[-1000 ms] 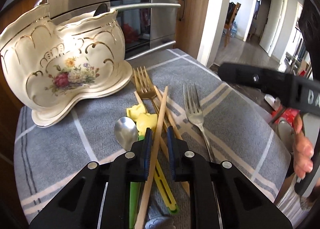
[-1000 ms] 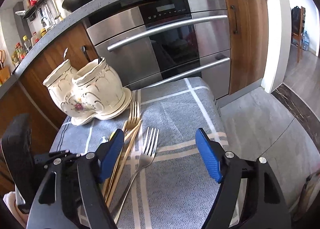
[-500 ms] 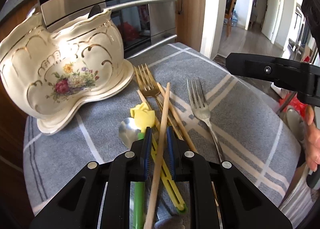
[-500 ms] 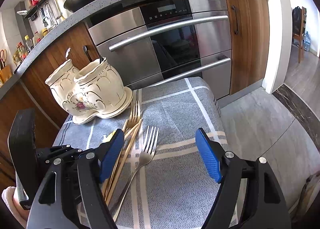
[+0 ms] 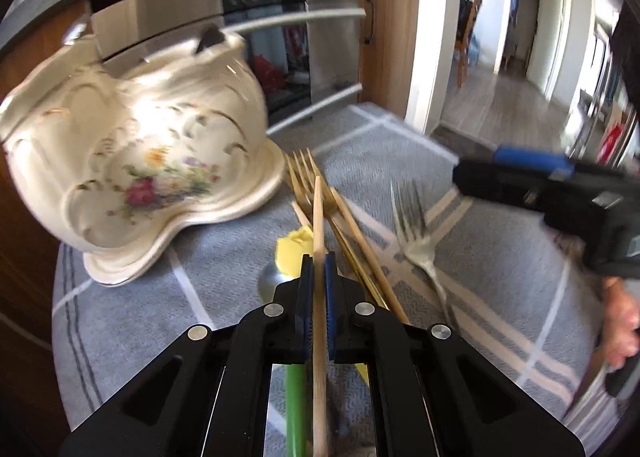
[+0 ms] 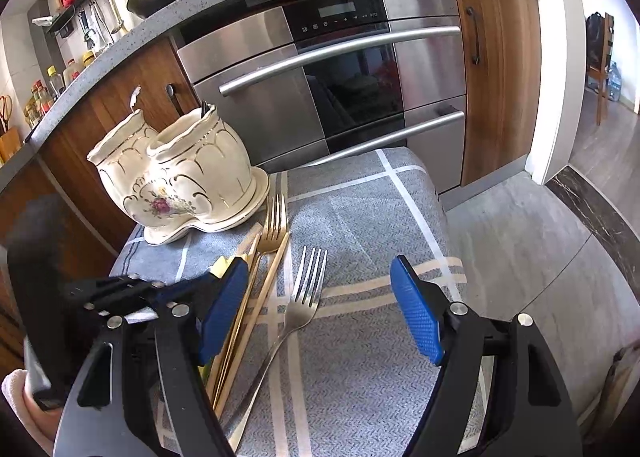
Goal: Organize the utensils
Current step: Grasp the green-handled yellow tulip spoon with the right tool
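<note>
Left tool (image 5: 316,265) clamping chopstick (image 5: 319,217) (right tool (image 6: 320,313) wide)

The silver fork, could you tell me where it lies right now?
The silver fork lies on the grey cloth, right of the gold fork, between the open right gripper's fingers.

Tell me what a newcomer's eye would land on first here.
First, the cream floral ceramic holder at the back left of the grey checked cloth. Next, the left gripper shut on a wooden chopstick, above the gold fork and silver fork.
</note>
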Available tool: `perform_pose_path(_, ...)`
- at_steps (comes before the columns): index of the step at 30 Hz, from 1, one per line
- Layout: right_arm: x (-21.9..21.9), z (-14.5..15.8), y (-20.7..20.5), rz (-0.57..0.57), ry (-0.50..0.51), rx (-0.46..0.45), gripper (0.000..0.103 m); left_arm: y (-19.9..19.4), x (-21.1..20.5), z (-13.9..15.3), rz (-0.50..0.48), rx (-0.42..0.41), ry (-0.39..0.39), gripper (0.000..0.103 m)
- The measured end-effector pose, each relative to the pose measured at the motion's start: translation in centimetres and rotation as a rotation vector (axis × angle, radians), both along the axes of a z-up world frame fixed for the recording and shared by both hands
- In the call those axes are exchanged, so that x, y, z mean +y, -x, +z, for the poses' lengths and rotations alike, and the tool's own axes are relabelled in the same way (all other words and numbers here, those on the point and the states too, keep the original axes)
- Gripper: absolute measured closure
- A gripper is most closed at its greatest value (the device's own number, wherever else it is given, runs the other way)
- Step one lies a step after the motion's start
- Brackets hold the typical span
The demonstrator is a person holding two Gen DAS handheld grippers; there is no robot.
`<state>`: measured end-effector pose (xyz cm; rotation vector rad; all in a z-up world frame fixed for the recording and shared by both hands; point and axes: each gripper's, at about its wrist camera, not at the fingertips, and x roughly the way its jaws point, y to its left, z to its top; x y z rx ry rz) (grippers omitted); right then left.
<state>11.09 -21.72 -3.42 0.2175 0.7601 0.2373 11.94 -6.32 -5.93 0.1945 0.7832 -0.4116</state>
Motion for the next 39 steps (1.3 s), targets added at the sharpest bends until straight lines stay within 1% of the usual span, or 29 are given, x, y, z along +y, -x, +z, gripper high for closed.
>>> perform_pose_path(2,0.2,-0.1,0.0,0.001,0.0,0.0,0.032,0.7,1.2,1.1,0.009,-0.021,0.053,0.097)
perform_pose_path(5,0.9,-0.5,-0.3,0.015,0.002,0.012,0.038,1.9,3.1,2.7,0.038,-0.052,0.116,0.097)
perform_pose_path(8,2.3,-0.9,-0.4,0.054,-0.012,0.035,0.048,2.5,5.0,3.5,0.067,-0.054,0.175,0.097)
perform_pose_path(9,2.9,-1.0,-0.5,0.068,-0.014,0.038,0.052,2.7,5.4,3.6,0.073,-0.054,0.181,0.097)
perform_pose_path(11,4.5,-1.3,-0.4,0.104,-0.003,0.048,0.057,3.1,6.0,3.6,0.083,-0.055,0.172,0.097)
perform_pose_path(16,8.3,-2.1,-0.3,0.162,0.04,0.058,0.059,3.4,7.2,3.6,0.087,-0.051,0.176,0.097)
perform_pose_path(20,10.5,-2.6,-0.4,0.187,0.071,0.065,0.061,3.7,7.8,3.8,0.079,-0.053,0.181,0.097)
perform_pose_path(23,12.0,-2.8,-0.4,0.192,0.131,0.058,0.067,3.9,7.9,3.9,0.075,-0.052,0.184,0.097)
perform_pose_path(26,13.1,-3.3,-0.5,0.196,0.164,0.071,0.068,4.2,8.4,4.0,0.075,-0.054,0.19,0.097)
perform_pose_path(28,13.9,-3.4,-0.4,0.195,0.208,0.059,0.069,4.2,8.6,4.1,0.075,-0.053,0.194,0.097)
perform_pose_path(29,14.2,-3.4,-0.4,0.201,0.215,0.059,0.069,4.2,8.6,4.1,0.075,-0.053,0.197,0.097)
perform_pose_path(30,14.6,-3.6,-0.4,0.216,0.229,0.068,0.074,4.1,8.6,4.2,0.075,-0.052,0.198,0.097)
perform_pose_path(31,14.8,-3.9,-0.5,0.223,0.25,0.081,0.073,4.1,8.7,4.2,0.076,-0.052,0.199,0.097)
perform_pose_path(33,15.3,-3.9,-0.3,0.218,0.273,0.078,0.079,4.2,8.9,4.2,0.078,-0.051,0.201,0.097)
perform_pose_path(36,14.7,-3.8,-0.4,0.208,0.232,0.09,0.086,4.3,9.0,4.3,0.079,-0.052,0.205,0.097)
perform_pose_path(39,13.7,-3.7,-0.7,0.207,0.17,0.114,0.089,4.3,9.1,4.3,0.078,-0.054,0.203,0.097)
